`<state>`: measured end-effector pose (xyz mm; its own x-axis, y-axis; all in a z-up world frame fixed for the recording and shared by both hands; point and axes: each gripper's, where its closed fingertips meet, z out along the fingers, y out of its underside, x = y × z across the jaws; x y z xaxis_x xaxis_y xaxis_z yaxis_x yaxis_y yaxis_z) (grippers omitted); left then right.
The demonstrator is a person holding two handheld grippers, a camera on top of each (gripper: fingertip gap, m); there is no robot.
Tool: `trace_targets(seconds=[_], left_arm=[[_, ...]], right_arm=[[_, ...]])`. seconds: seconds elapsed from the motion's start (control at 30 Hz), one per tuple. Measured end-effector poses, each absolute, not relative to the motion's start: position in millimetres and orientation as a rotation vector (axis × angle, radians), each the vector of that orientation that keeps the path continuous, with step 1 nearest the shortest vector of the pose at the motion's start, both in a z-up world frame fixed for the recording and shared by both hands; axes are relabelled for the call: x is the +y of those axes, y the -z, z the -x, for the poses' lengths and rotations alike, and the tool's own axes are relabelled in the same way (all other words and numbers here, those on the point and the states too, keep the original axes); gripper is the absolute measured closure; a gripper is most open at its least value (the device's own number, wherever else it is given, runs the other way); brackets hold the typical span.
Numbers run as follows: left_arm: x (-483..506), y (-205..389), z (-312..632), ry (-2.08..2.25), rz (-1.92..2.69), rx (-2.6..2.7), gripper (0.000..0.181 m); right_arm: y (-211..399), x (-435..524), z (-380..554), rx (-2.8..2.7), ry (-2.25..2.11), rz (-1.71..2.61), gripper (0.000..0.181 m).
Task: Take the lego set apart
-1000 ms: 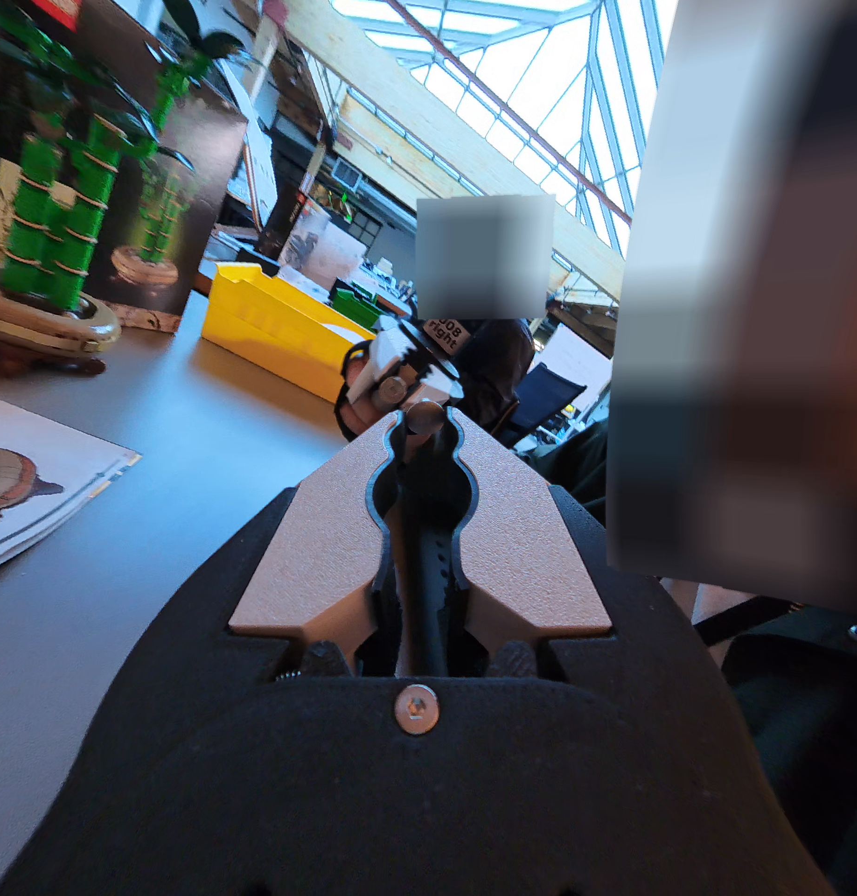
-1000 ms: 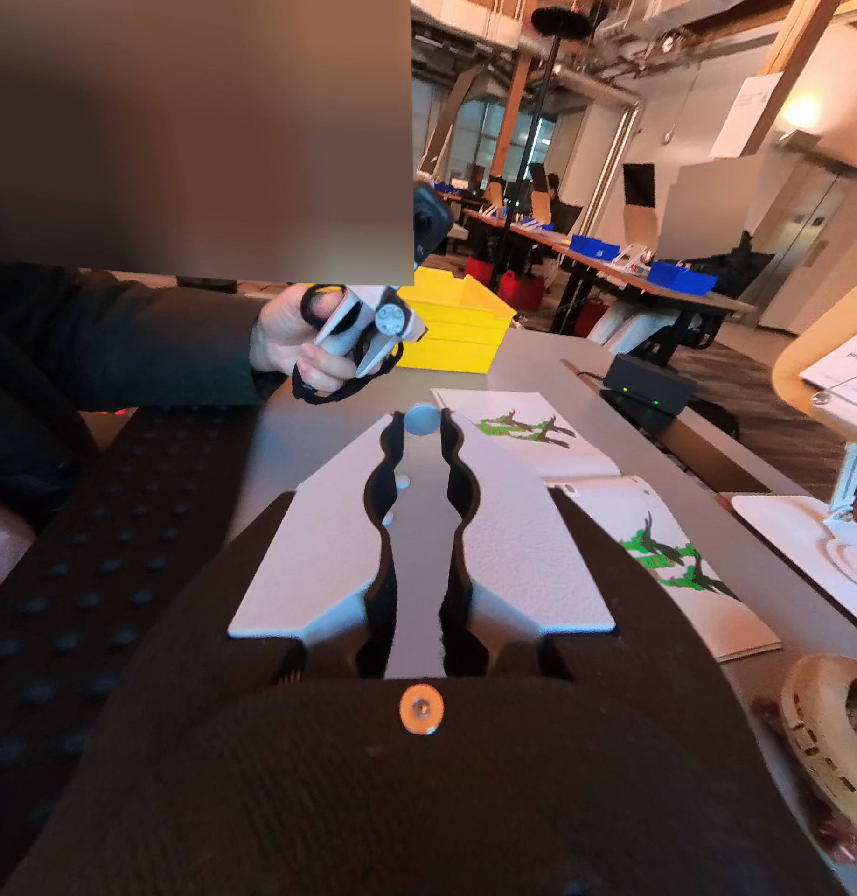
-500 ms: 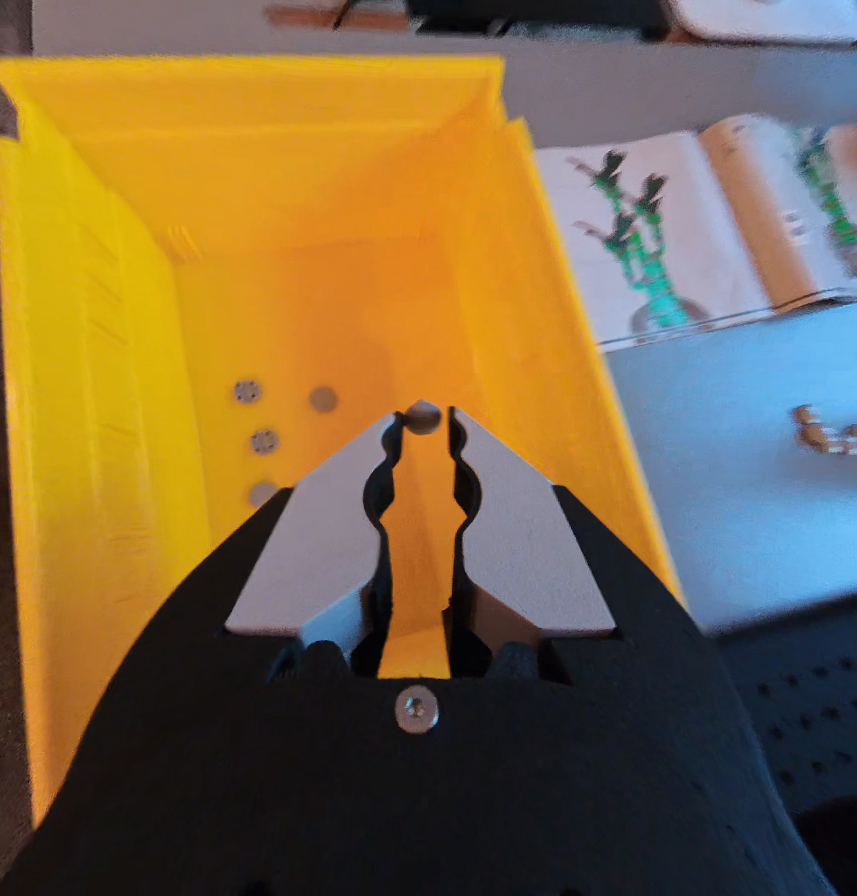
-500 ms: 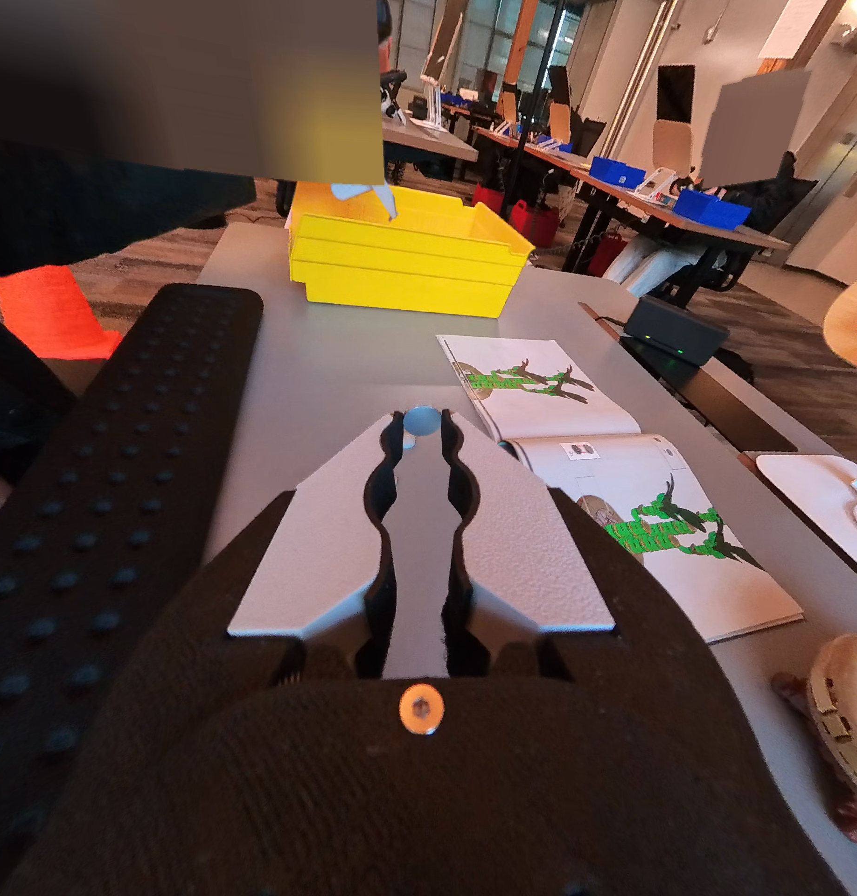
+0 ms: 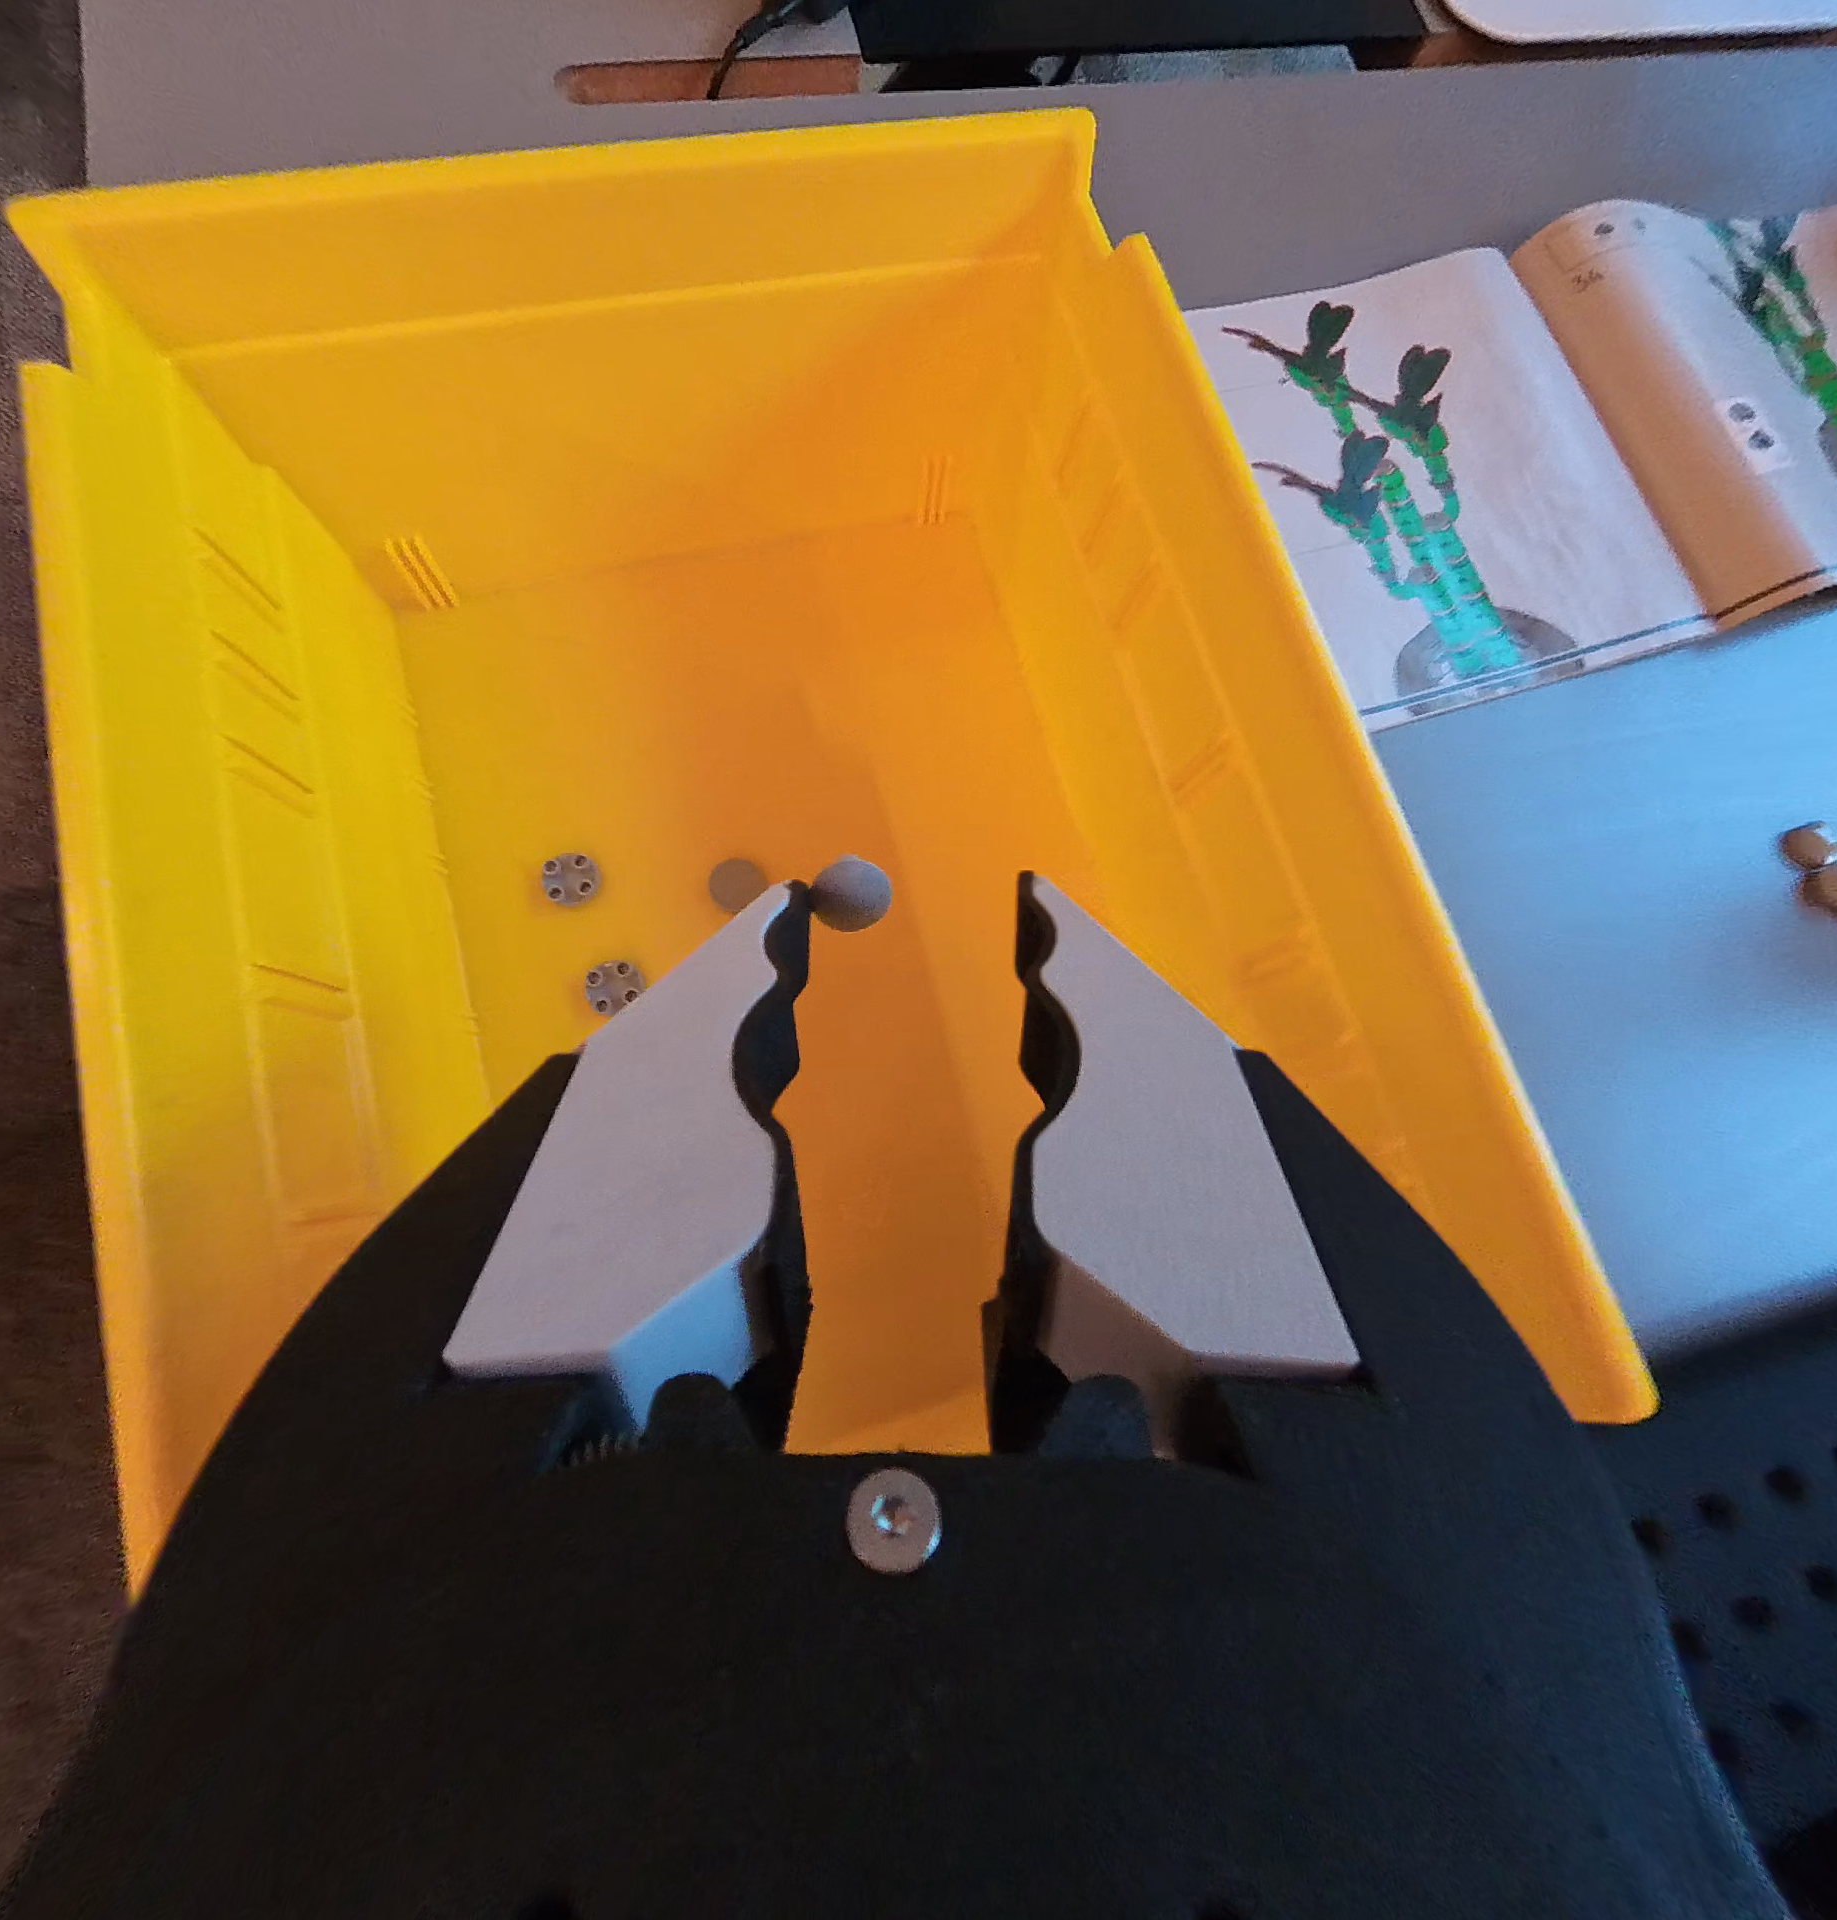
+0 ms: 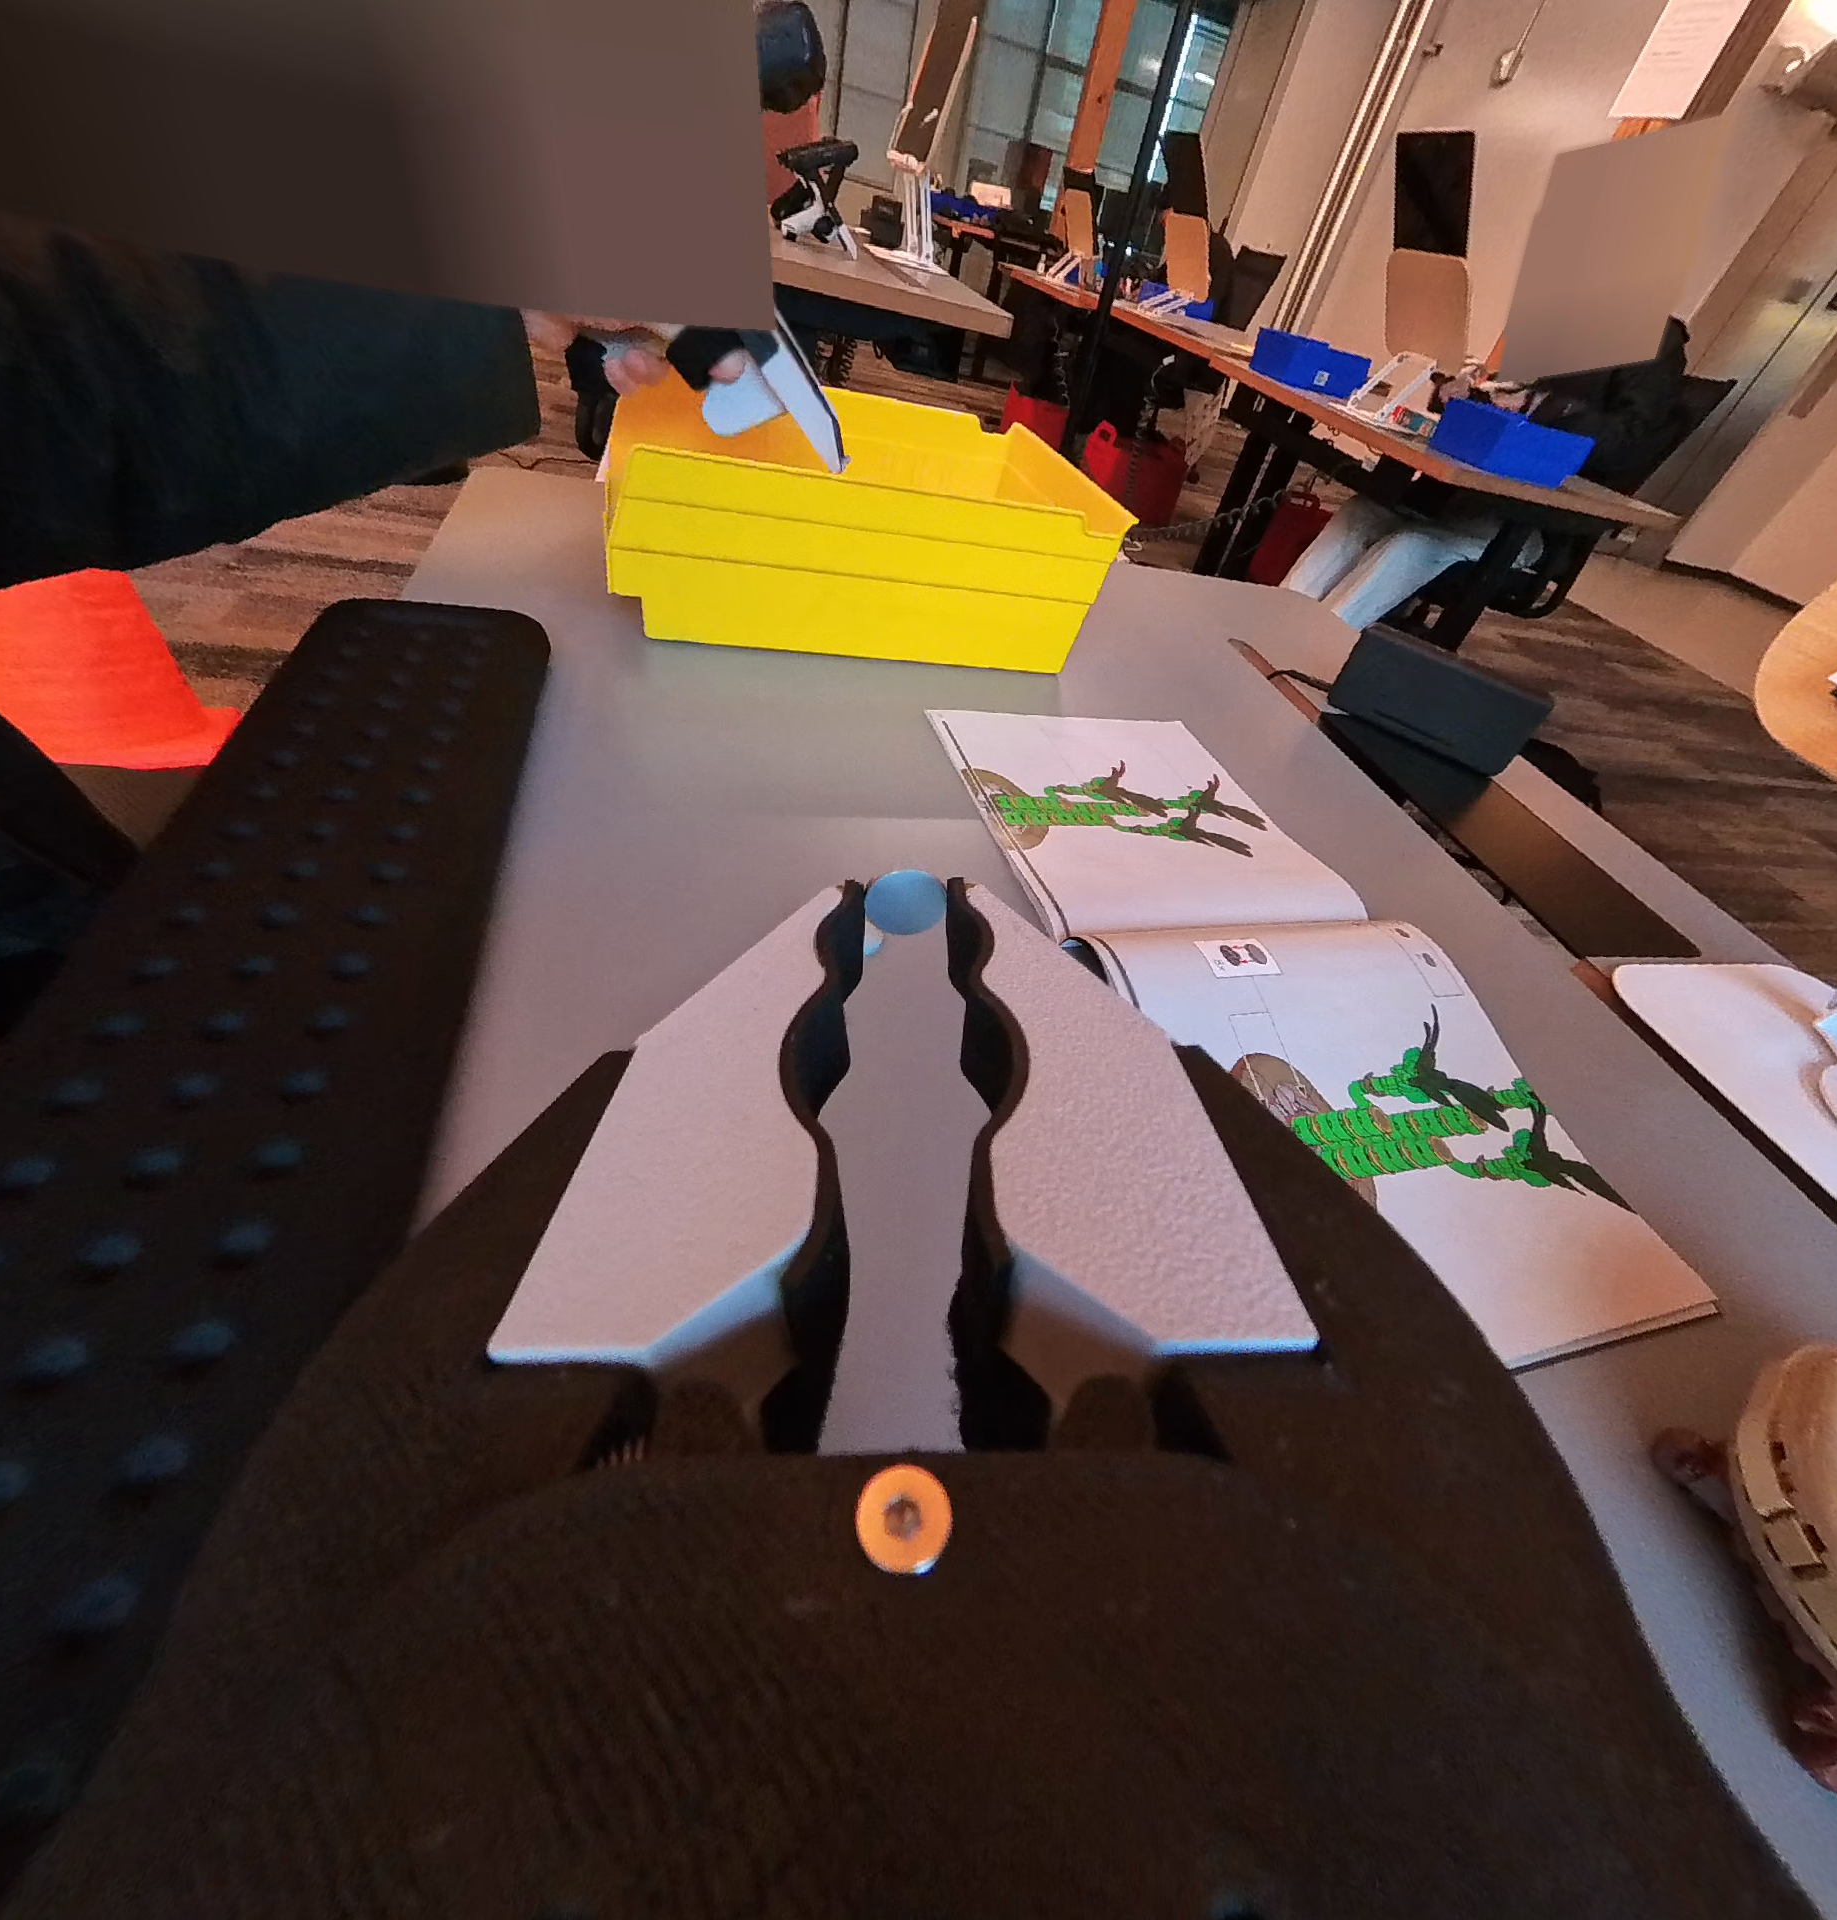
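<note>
Two grippers were at work, one in each of your hands. Your left gripper (image 5: 903, 894) hung over the yellow bin (image 5: 218, 831) with its fingers spread well apart and nothing pinched between them. A small grey round piece (image 5: 849, 891) sat right against the tip of the left finger; whether it was stuck there or already dropping I could not tell. On the bin floor, toward its left wall, lay two studded round pieces (image 5: 571, 883) and a flat grey disc (image 5: 737, 885), close together. The bin stood at the far left corner of the table (image 5: 1620, 935).

Moving right along the table, an open instruction booklet (image 5: 1465, 499) lay just beside the bin's right wall, its pages showing a green plant model. Nearer to you on the right, a few small brown pieces (image 5: 1828, 873) sat together on the bare grey top.

In the right wrist view, a black dotted mat (image 6: 218, 987) ran along the table's left edge. Your right gripper (image 6: 903, 904) was nearly closed, with a small pale grey round piece (image 6: 903, 902) pinched between its fingertips, above the middle of the table. Beyond it, your left gripper pointed down into the bin.

At the near right corner, only the rim of the lego set's tan base (image 6: 1807, 1538) showed, with a reddish-brown foot under it, resting on the table; the rest was cut off by the picture's edge.
</note>
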<state>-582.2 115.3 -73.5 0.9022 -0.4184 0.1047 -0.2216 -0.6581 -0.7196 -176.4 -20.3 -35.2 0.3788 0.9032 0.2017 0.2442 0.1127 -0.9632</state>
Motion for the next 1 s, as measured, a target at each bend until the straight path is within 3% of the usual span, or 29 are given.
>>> trace_targets(seconds=[0.07, 0.2, 0.53, 0.67, 0.7, 0.77, 0.9, 0.93, 0.97, 1.0], left_arm=[[113, 75, 582, 0.298, 2.305, 0.507, 0.157], [110, 75, 573, 0.38, 2.311, 0.508, 0.167], [106, 76, 569, 0.421, 2.306, 0.526, 0.167], [110, 70, 573, 0.369, 2.281, 0.508, 0.12], [110, 68, 573, 0.363, 2.267, 0.523, 0.129], [109, 66, 573, 0.297, 2.23, 0.589, 0.167], [109, 73, 581, 0.099, 2.226, 0.686, 0.164], [111, 73, 582, 0.068, 2.215, 0.685, 0.15], [111, 74, 582, 0.048, 2.215, 0.692, 0.147], [109, 74, 580, 0.049, 2.209, 0.718, 0.165]], right_arm=[[36, -21, 177, -1.123, -0.677, 1.411, 0.167], [37, -22, 178, -1.133, -0.676, 1.412, 0.167], [40, -22, 179, -1.148, -0.675, 1.42, 0.167], [42, -22, 180, -1.152, -0.678, 1.425, 0.167], [42, -22, 180, -1.153, -0.678, 1.425, 0.167], [42, -22, 180, -1.154, -0.678, 1.425, 0.167], [42, -22, 180, -1.154, -0.679, 1.427, 0.167], [43, -22, 180, -1.154, -0.678, 1.428, 0.167], [43, -22, 180, -1.153, -0.676, 1.429, 0.167], [44, -21, 180, -1.15, -0.676, 1.433, 0.167]])
